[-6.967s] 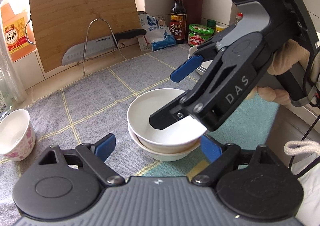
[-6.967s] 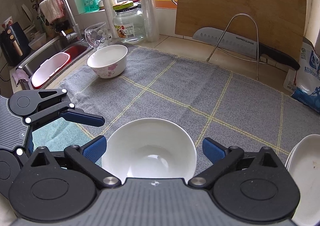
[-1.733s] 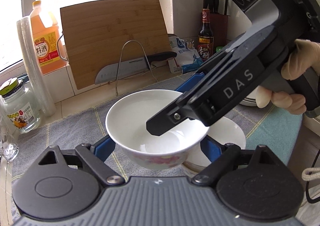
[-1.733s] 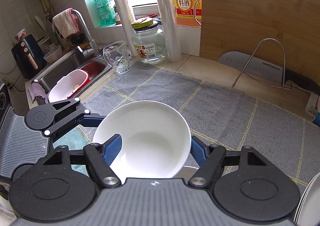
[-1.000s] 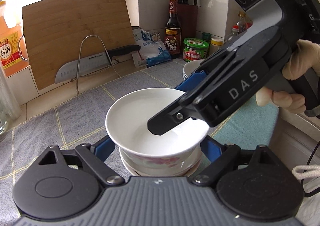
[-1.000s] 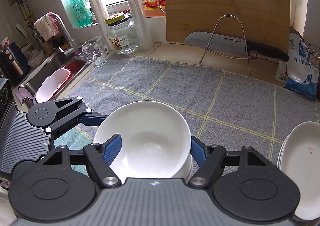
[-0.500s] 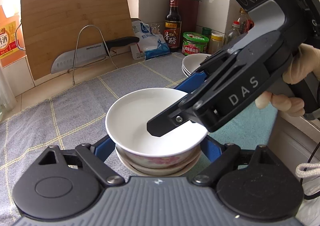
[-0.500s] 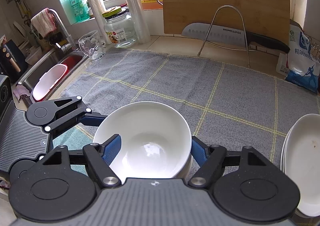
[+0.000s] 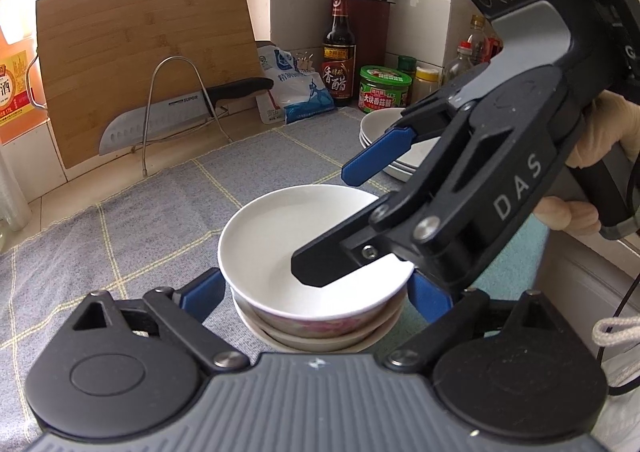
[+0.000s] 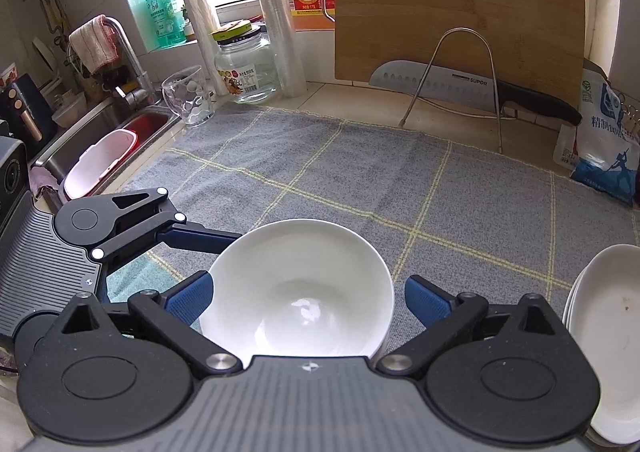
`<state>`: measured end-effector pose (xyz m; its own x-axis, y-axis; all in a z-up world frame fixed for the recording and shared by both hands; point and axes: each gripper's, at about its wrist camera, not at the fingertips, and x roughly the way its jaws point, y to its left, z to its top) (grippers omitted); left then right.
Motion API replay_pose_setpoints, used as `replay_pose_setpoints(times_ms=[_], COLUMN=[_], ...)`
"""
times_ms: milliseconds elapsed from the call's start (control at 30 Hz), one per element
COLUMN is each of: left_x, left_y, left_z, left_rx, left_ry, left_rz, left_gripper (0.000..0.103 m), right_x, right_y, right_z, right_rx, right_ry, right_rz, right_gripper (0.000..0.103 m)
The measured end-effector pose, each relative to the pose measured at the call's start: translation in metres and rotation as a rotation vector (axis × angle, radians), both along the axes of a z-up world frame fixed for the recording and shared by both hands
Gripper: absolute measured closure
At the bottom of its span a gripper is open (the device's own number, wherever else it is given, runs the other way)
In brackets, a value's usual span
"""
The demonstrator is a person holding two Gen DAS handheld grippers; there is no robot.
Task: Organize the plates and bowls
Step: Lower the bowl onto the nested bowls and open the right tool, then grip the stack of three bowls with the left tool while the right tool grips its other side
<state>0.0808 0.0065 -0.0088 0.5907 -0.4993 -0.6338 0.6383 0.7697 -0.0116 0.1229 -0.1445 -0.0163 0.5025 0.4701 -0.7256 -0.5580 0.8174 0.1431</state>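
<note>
A white bowl with pink flowers (image 9: 280, 252) sits nested on top of a stack of white bowls (image 9: 320, 338) on the grey checked cloth (image 9: 160, 212). My left gripper (image 9: 312, 292) is open, its blue pads on either side of the bowl. My right gripper (image 10: 306, 298) is open too, and straddles the same bowl (image 10: 298, 292) from the other side. In the left wrist view its fingers (image 9: 376, 160) hang over the bowl. A stack of white plates (image 9: 380, 132) stands to the right; it also shows in the right wrist view (image 10: 608, 332).
A bamboo cutting board (image 9: 140, 52), a knife (image 9: 180, 112) in a wire rack, a salt bag (image 9: 292, 88), a vinegar bottle (image 9: 339, 52) and jars line the back wall. A sink (image 10: 100, 140), a glass (image 10: 188, 96) and a jar (image 10: 244, 64) are at the left.
The flowered bowl was carried over and lowered onto the bowl stack. Both grippers, which were shut on it, have now opened off its sides.
</note>
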Motion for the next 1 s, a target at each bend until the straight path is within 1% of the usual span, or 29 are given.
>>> replay_pose_setpoints(times_ms=[133,267,433,467,533,667,800,900,1000], left_x=[-0.002,-0.007,-0.010,-0.009,-0.008,-0.004,-0.004,-0.003,0.000], left_y=[0.005,0.015,0.029,0.031,0.035,0.039,0.038,0.034,0.033], left_z=[0.000,0.006,0.015,0.016,0.016,0.004,-0.014,-0.024,-0.030], left_rx=[0.022,0.020,0.016,0.019,0.033,0.077,0.112,0.140,0.135], left_ry=[-0.011,-0.027,-0.034,-0.029,-0.020,0.033,0.078,0.083,0.076], left_rz=[0.002,-0.015,-0.028,-0.031,-0.029,-0.064,-0.101,-0.109,-0.109], left_gripper=[0.005,0.005,0.004,0.002,0.001,0.001,0.001,0.001,0.001], right_x=[-0.001,-0.009,-0.024,-0.027,-0.033,-0.044,-0.047,-0.047,-0.047], right_y=[-0.001,-0.005,-0.014,-0.015,-0.018,-0.023,-0.025,-0.025,-0.023], right_z=[0.001,0.005,0.012,0.013,0.013,0.008,-0.005,-0.018,-0.029], right_rx=[-0.010,-0.037,-0.104,-0.116,-0.142,-0.174,-0.203,-0.211,-0.233], right_ry=[-0.012,-0.053,-0.132,-0.142,-0.157,-0.165,-0.146,-0.118,-0.110], right_rz=[0.004,0.013,0.032,0.035,0.044,0.060,0.047,0.039,0.047], right_gripper=[0.000,0.000,0.000,0.000,0.000,0.000,0.000,0.000,0.000])
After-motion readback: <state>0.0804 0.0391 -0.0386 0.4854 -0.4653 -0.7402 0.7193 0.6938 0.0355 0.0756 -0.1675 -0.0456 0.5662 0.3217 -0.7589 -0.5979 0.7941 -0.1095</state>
